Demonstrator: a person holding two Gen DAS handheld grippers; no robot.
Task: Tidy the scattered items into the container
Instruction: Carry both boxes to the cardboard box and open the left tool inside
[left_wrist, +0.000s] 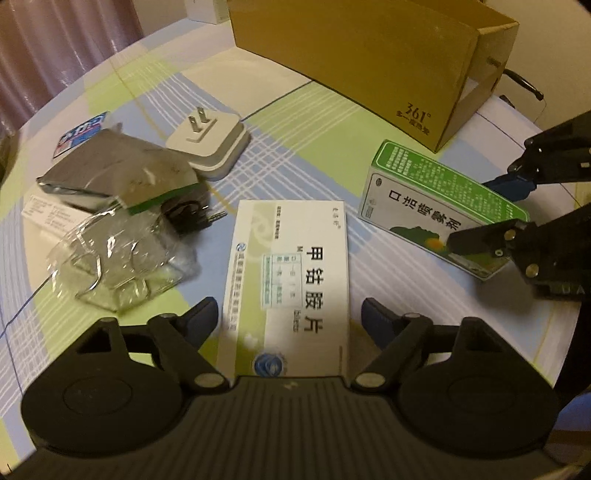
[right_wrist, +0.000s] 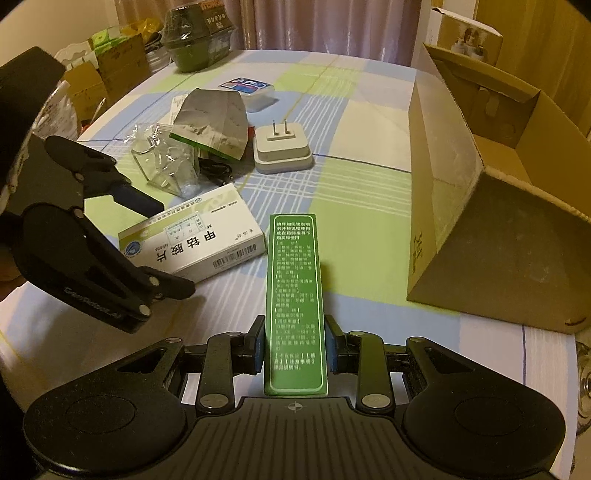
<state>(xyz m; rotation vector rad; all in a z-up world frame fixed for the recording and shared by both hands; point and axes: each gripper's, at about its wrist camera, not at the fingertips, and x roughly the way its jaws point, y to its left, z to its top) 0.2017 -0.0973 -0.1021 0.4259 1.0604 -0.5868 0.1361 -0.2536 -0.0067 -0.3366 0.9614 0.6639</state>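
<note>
A white medicine box lies flat on the checked tablecloth. My left gripper straddles it, open, with a small gap between each blue pad and the box's long sides. My right gripper is shut on a long green medicine box, gripped near one end. The open brown cardboard box stands just right of it. A white plug adapter, a grey foil pouch and crumpled clear plastic packaging lie scattered nearby.
A black cable pokes out under the pouch, and a small blue-and-red pack lies behind it. A dark green bowl and stacked cartons crowd the table's far left edge. A curtain hangs behind.
</note>
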